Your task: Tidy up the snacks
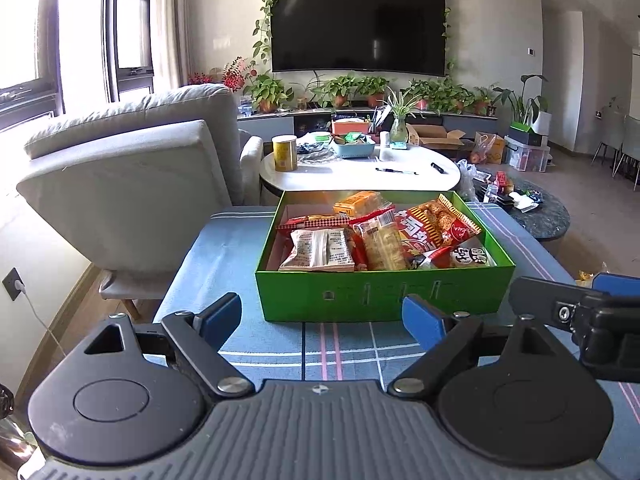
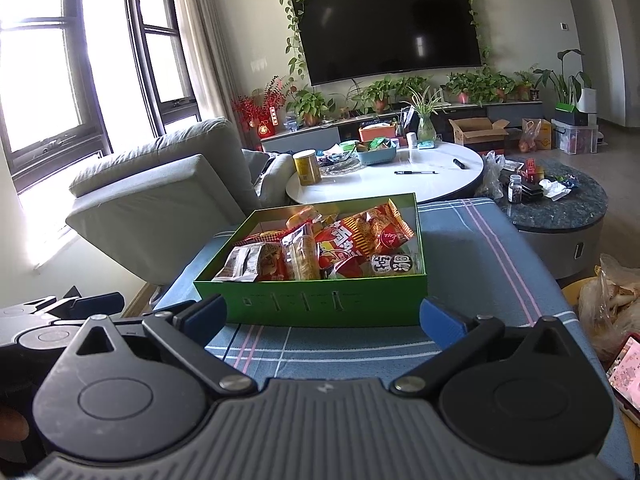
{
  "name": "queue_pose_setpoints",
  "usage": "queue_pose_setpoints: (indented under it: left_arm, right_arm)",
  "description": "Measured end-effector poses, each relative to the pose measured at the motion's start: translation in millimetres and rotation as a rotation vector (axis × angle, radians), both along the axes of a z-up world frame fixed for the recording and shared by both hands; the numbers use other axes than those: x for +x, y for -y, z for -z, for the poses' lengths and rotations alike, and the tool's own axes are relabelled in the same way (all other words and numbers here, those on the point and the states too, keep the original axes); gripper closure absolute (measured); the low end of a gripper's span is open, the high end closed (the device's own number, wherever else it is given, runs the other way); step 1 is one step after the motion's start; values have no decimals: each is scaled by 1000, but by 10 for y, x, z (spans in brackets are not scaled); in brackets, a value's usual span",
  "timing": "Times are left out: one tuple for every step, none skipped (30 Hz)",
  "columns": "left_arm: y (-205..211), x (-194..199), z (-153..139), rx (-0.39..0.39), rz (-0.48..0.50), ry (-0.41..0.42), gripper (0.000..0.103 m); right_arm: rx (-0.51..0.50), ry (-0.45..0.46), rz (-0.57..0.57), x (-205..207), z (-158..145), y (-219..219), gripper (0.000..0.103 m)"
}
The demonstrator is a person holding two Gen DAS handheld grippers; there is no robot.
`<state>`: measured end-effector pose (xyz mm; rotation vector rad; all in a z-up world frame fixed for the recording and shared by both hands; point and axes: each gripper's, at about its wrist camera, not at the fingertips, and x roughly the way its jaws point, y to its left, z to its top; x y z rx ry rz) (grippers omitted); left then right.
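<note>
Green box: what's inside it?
The green box holds a loose pile of snack packets: a grey-white packet, a clear biscuit pack, a red-orange bag. Anything beneath the pile is covered.

Both tongs point(image 1: 322, 316) point(image 2: 322, 316) have black linkage arms, blue pads, silver screws and ribbed grey bodies.

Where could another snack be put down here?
Bare blue cloth lies left of the green box, and more on its right side. The strip between box and both open claws is free. The box itself is crowded with packets.
</note>
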<state>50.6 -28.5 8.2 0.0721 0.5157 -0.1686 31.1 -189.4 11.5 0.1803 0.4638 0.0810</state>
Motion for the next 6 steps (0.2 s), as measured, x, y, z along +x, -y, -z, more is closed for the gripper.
queue_pose_setpoints:
  left_arm:
    - [4,0,0,2,0,0,16]
    - [5,-3,2,2,-1,0,16]
    - [6,-1,3,3,-2,-1,16]
    - [6,3,4,3,-3,-2,16]
    - [6,5,5,4,-4,-3,16]
    - [5,6,8,4,-5,-5,16]
  right_arm:
    - [0,-1,0,-8,2,5,25]
    - [0,-1,0,-15,3,12,25]
    - [0,-1,-1,-15,3,13,25]
    - [0,-1,-1,-14,3,12,25]
    - [-1,-2,-2,-18,6,12,25]
    - [-2,-2,-2,-22,10,12,25]
